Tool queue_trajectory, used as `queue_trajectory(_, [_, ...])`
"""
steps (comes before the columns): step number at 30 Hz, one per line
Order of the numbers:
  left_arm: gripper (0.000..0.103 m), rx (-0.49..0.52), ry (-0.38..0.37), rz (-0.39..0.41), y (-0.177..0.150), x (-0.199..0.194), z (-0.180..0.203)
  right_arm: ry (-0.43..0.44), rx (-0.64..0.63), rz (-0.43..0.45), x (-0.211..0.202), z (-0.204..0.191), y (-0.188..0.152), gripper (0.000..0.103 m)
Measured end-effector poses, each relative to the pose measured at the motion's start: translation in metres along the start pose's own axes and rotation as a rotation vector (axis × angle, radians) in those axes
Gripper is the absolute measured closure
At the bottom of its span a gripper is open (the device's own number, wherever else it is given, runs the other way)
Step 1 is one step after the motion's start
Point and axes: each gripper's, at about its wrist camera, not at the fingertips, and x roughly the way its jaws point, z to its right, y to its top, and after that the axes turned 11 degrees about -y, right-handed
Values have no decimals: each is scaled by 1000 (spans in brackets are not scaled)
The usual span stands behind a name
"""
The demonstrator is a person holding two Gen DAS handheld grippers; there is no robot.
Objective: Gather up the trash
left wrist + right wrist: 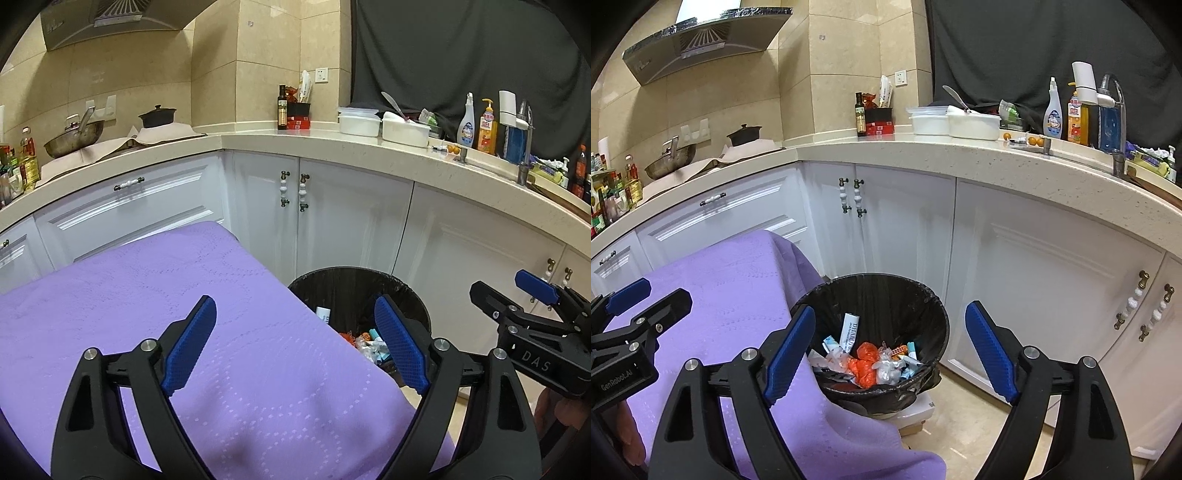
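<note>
I had both tools wide and empty — left hand-held gripper (295, 343) released over the purple tablecloth (147, 314), right hand-held gripper (890, 354) released above the trash bin (938, 310). Trash (871, 363) sat inside the black-lined bin: orange plastic scraps, clear wrappers, a white tube (849, 332). No loose trash showed on the cloth, so collection looked near done, I judged. Risks — the cloth edge draped against the bin rim, so a careless sweep could snag it and tip the bin; the bin also rested on a white box (916, 410), likely unsteady. Readable: "DAS" on the right tool's body, "GenRobot.AI" on the left's; the tube's print was too small to read.
</note>
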Motion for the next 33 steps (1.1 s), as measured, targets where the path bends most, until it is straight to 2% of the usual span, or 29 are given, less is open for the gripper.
queue_trajectory(33, [18,-7,3,-7,-4,3,-5,0,3,-8,3,2,-4,20])
